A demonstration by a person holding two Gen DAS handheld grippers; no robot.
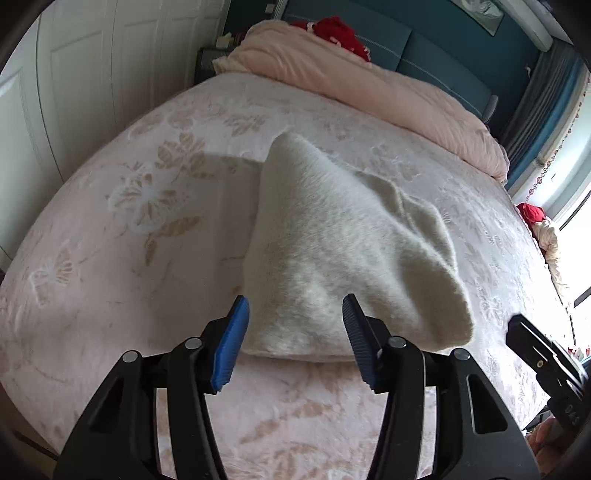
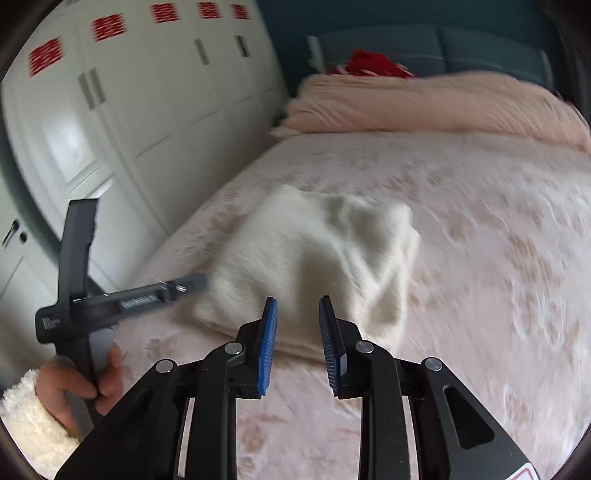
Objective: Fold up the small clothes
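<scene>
The bed (image 1: 110, 229) carries everything: a pale pink cover with a faint leaf and flower pattern. Near the middle, toward the near edge, lies a folded cream fuzzy garment (image 1: 343, 251), flat on the cover. Along the far end a pink quilt (image 1: 369, 81) lies bunched across the bed's width, with red cloth (image 1: 340, 33) at its far side. At the right edge sits another red and cream bundle (image 1: 539, 225).

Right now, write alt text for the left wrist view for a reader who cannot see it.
A folded, fluffy cream garment lies on a pale floral bedspread, just ahead of the open left hand-held gripper, whose blue-padded fingers hold nothing. A rolled pink duvet lies across the far end of the bed.
</scene>
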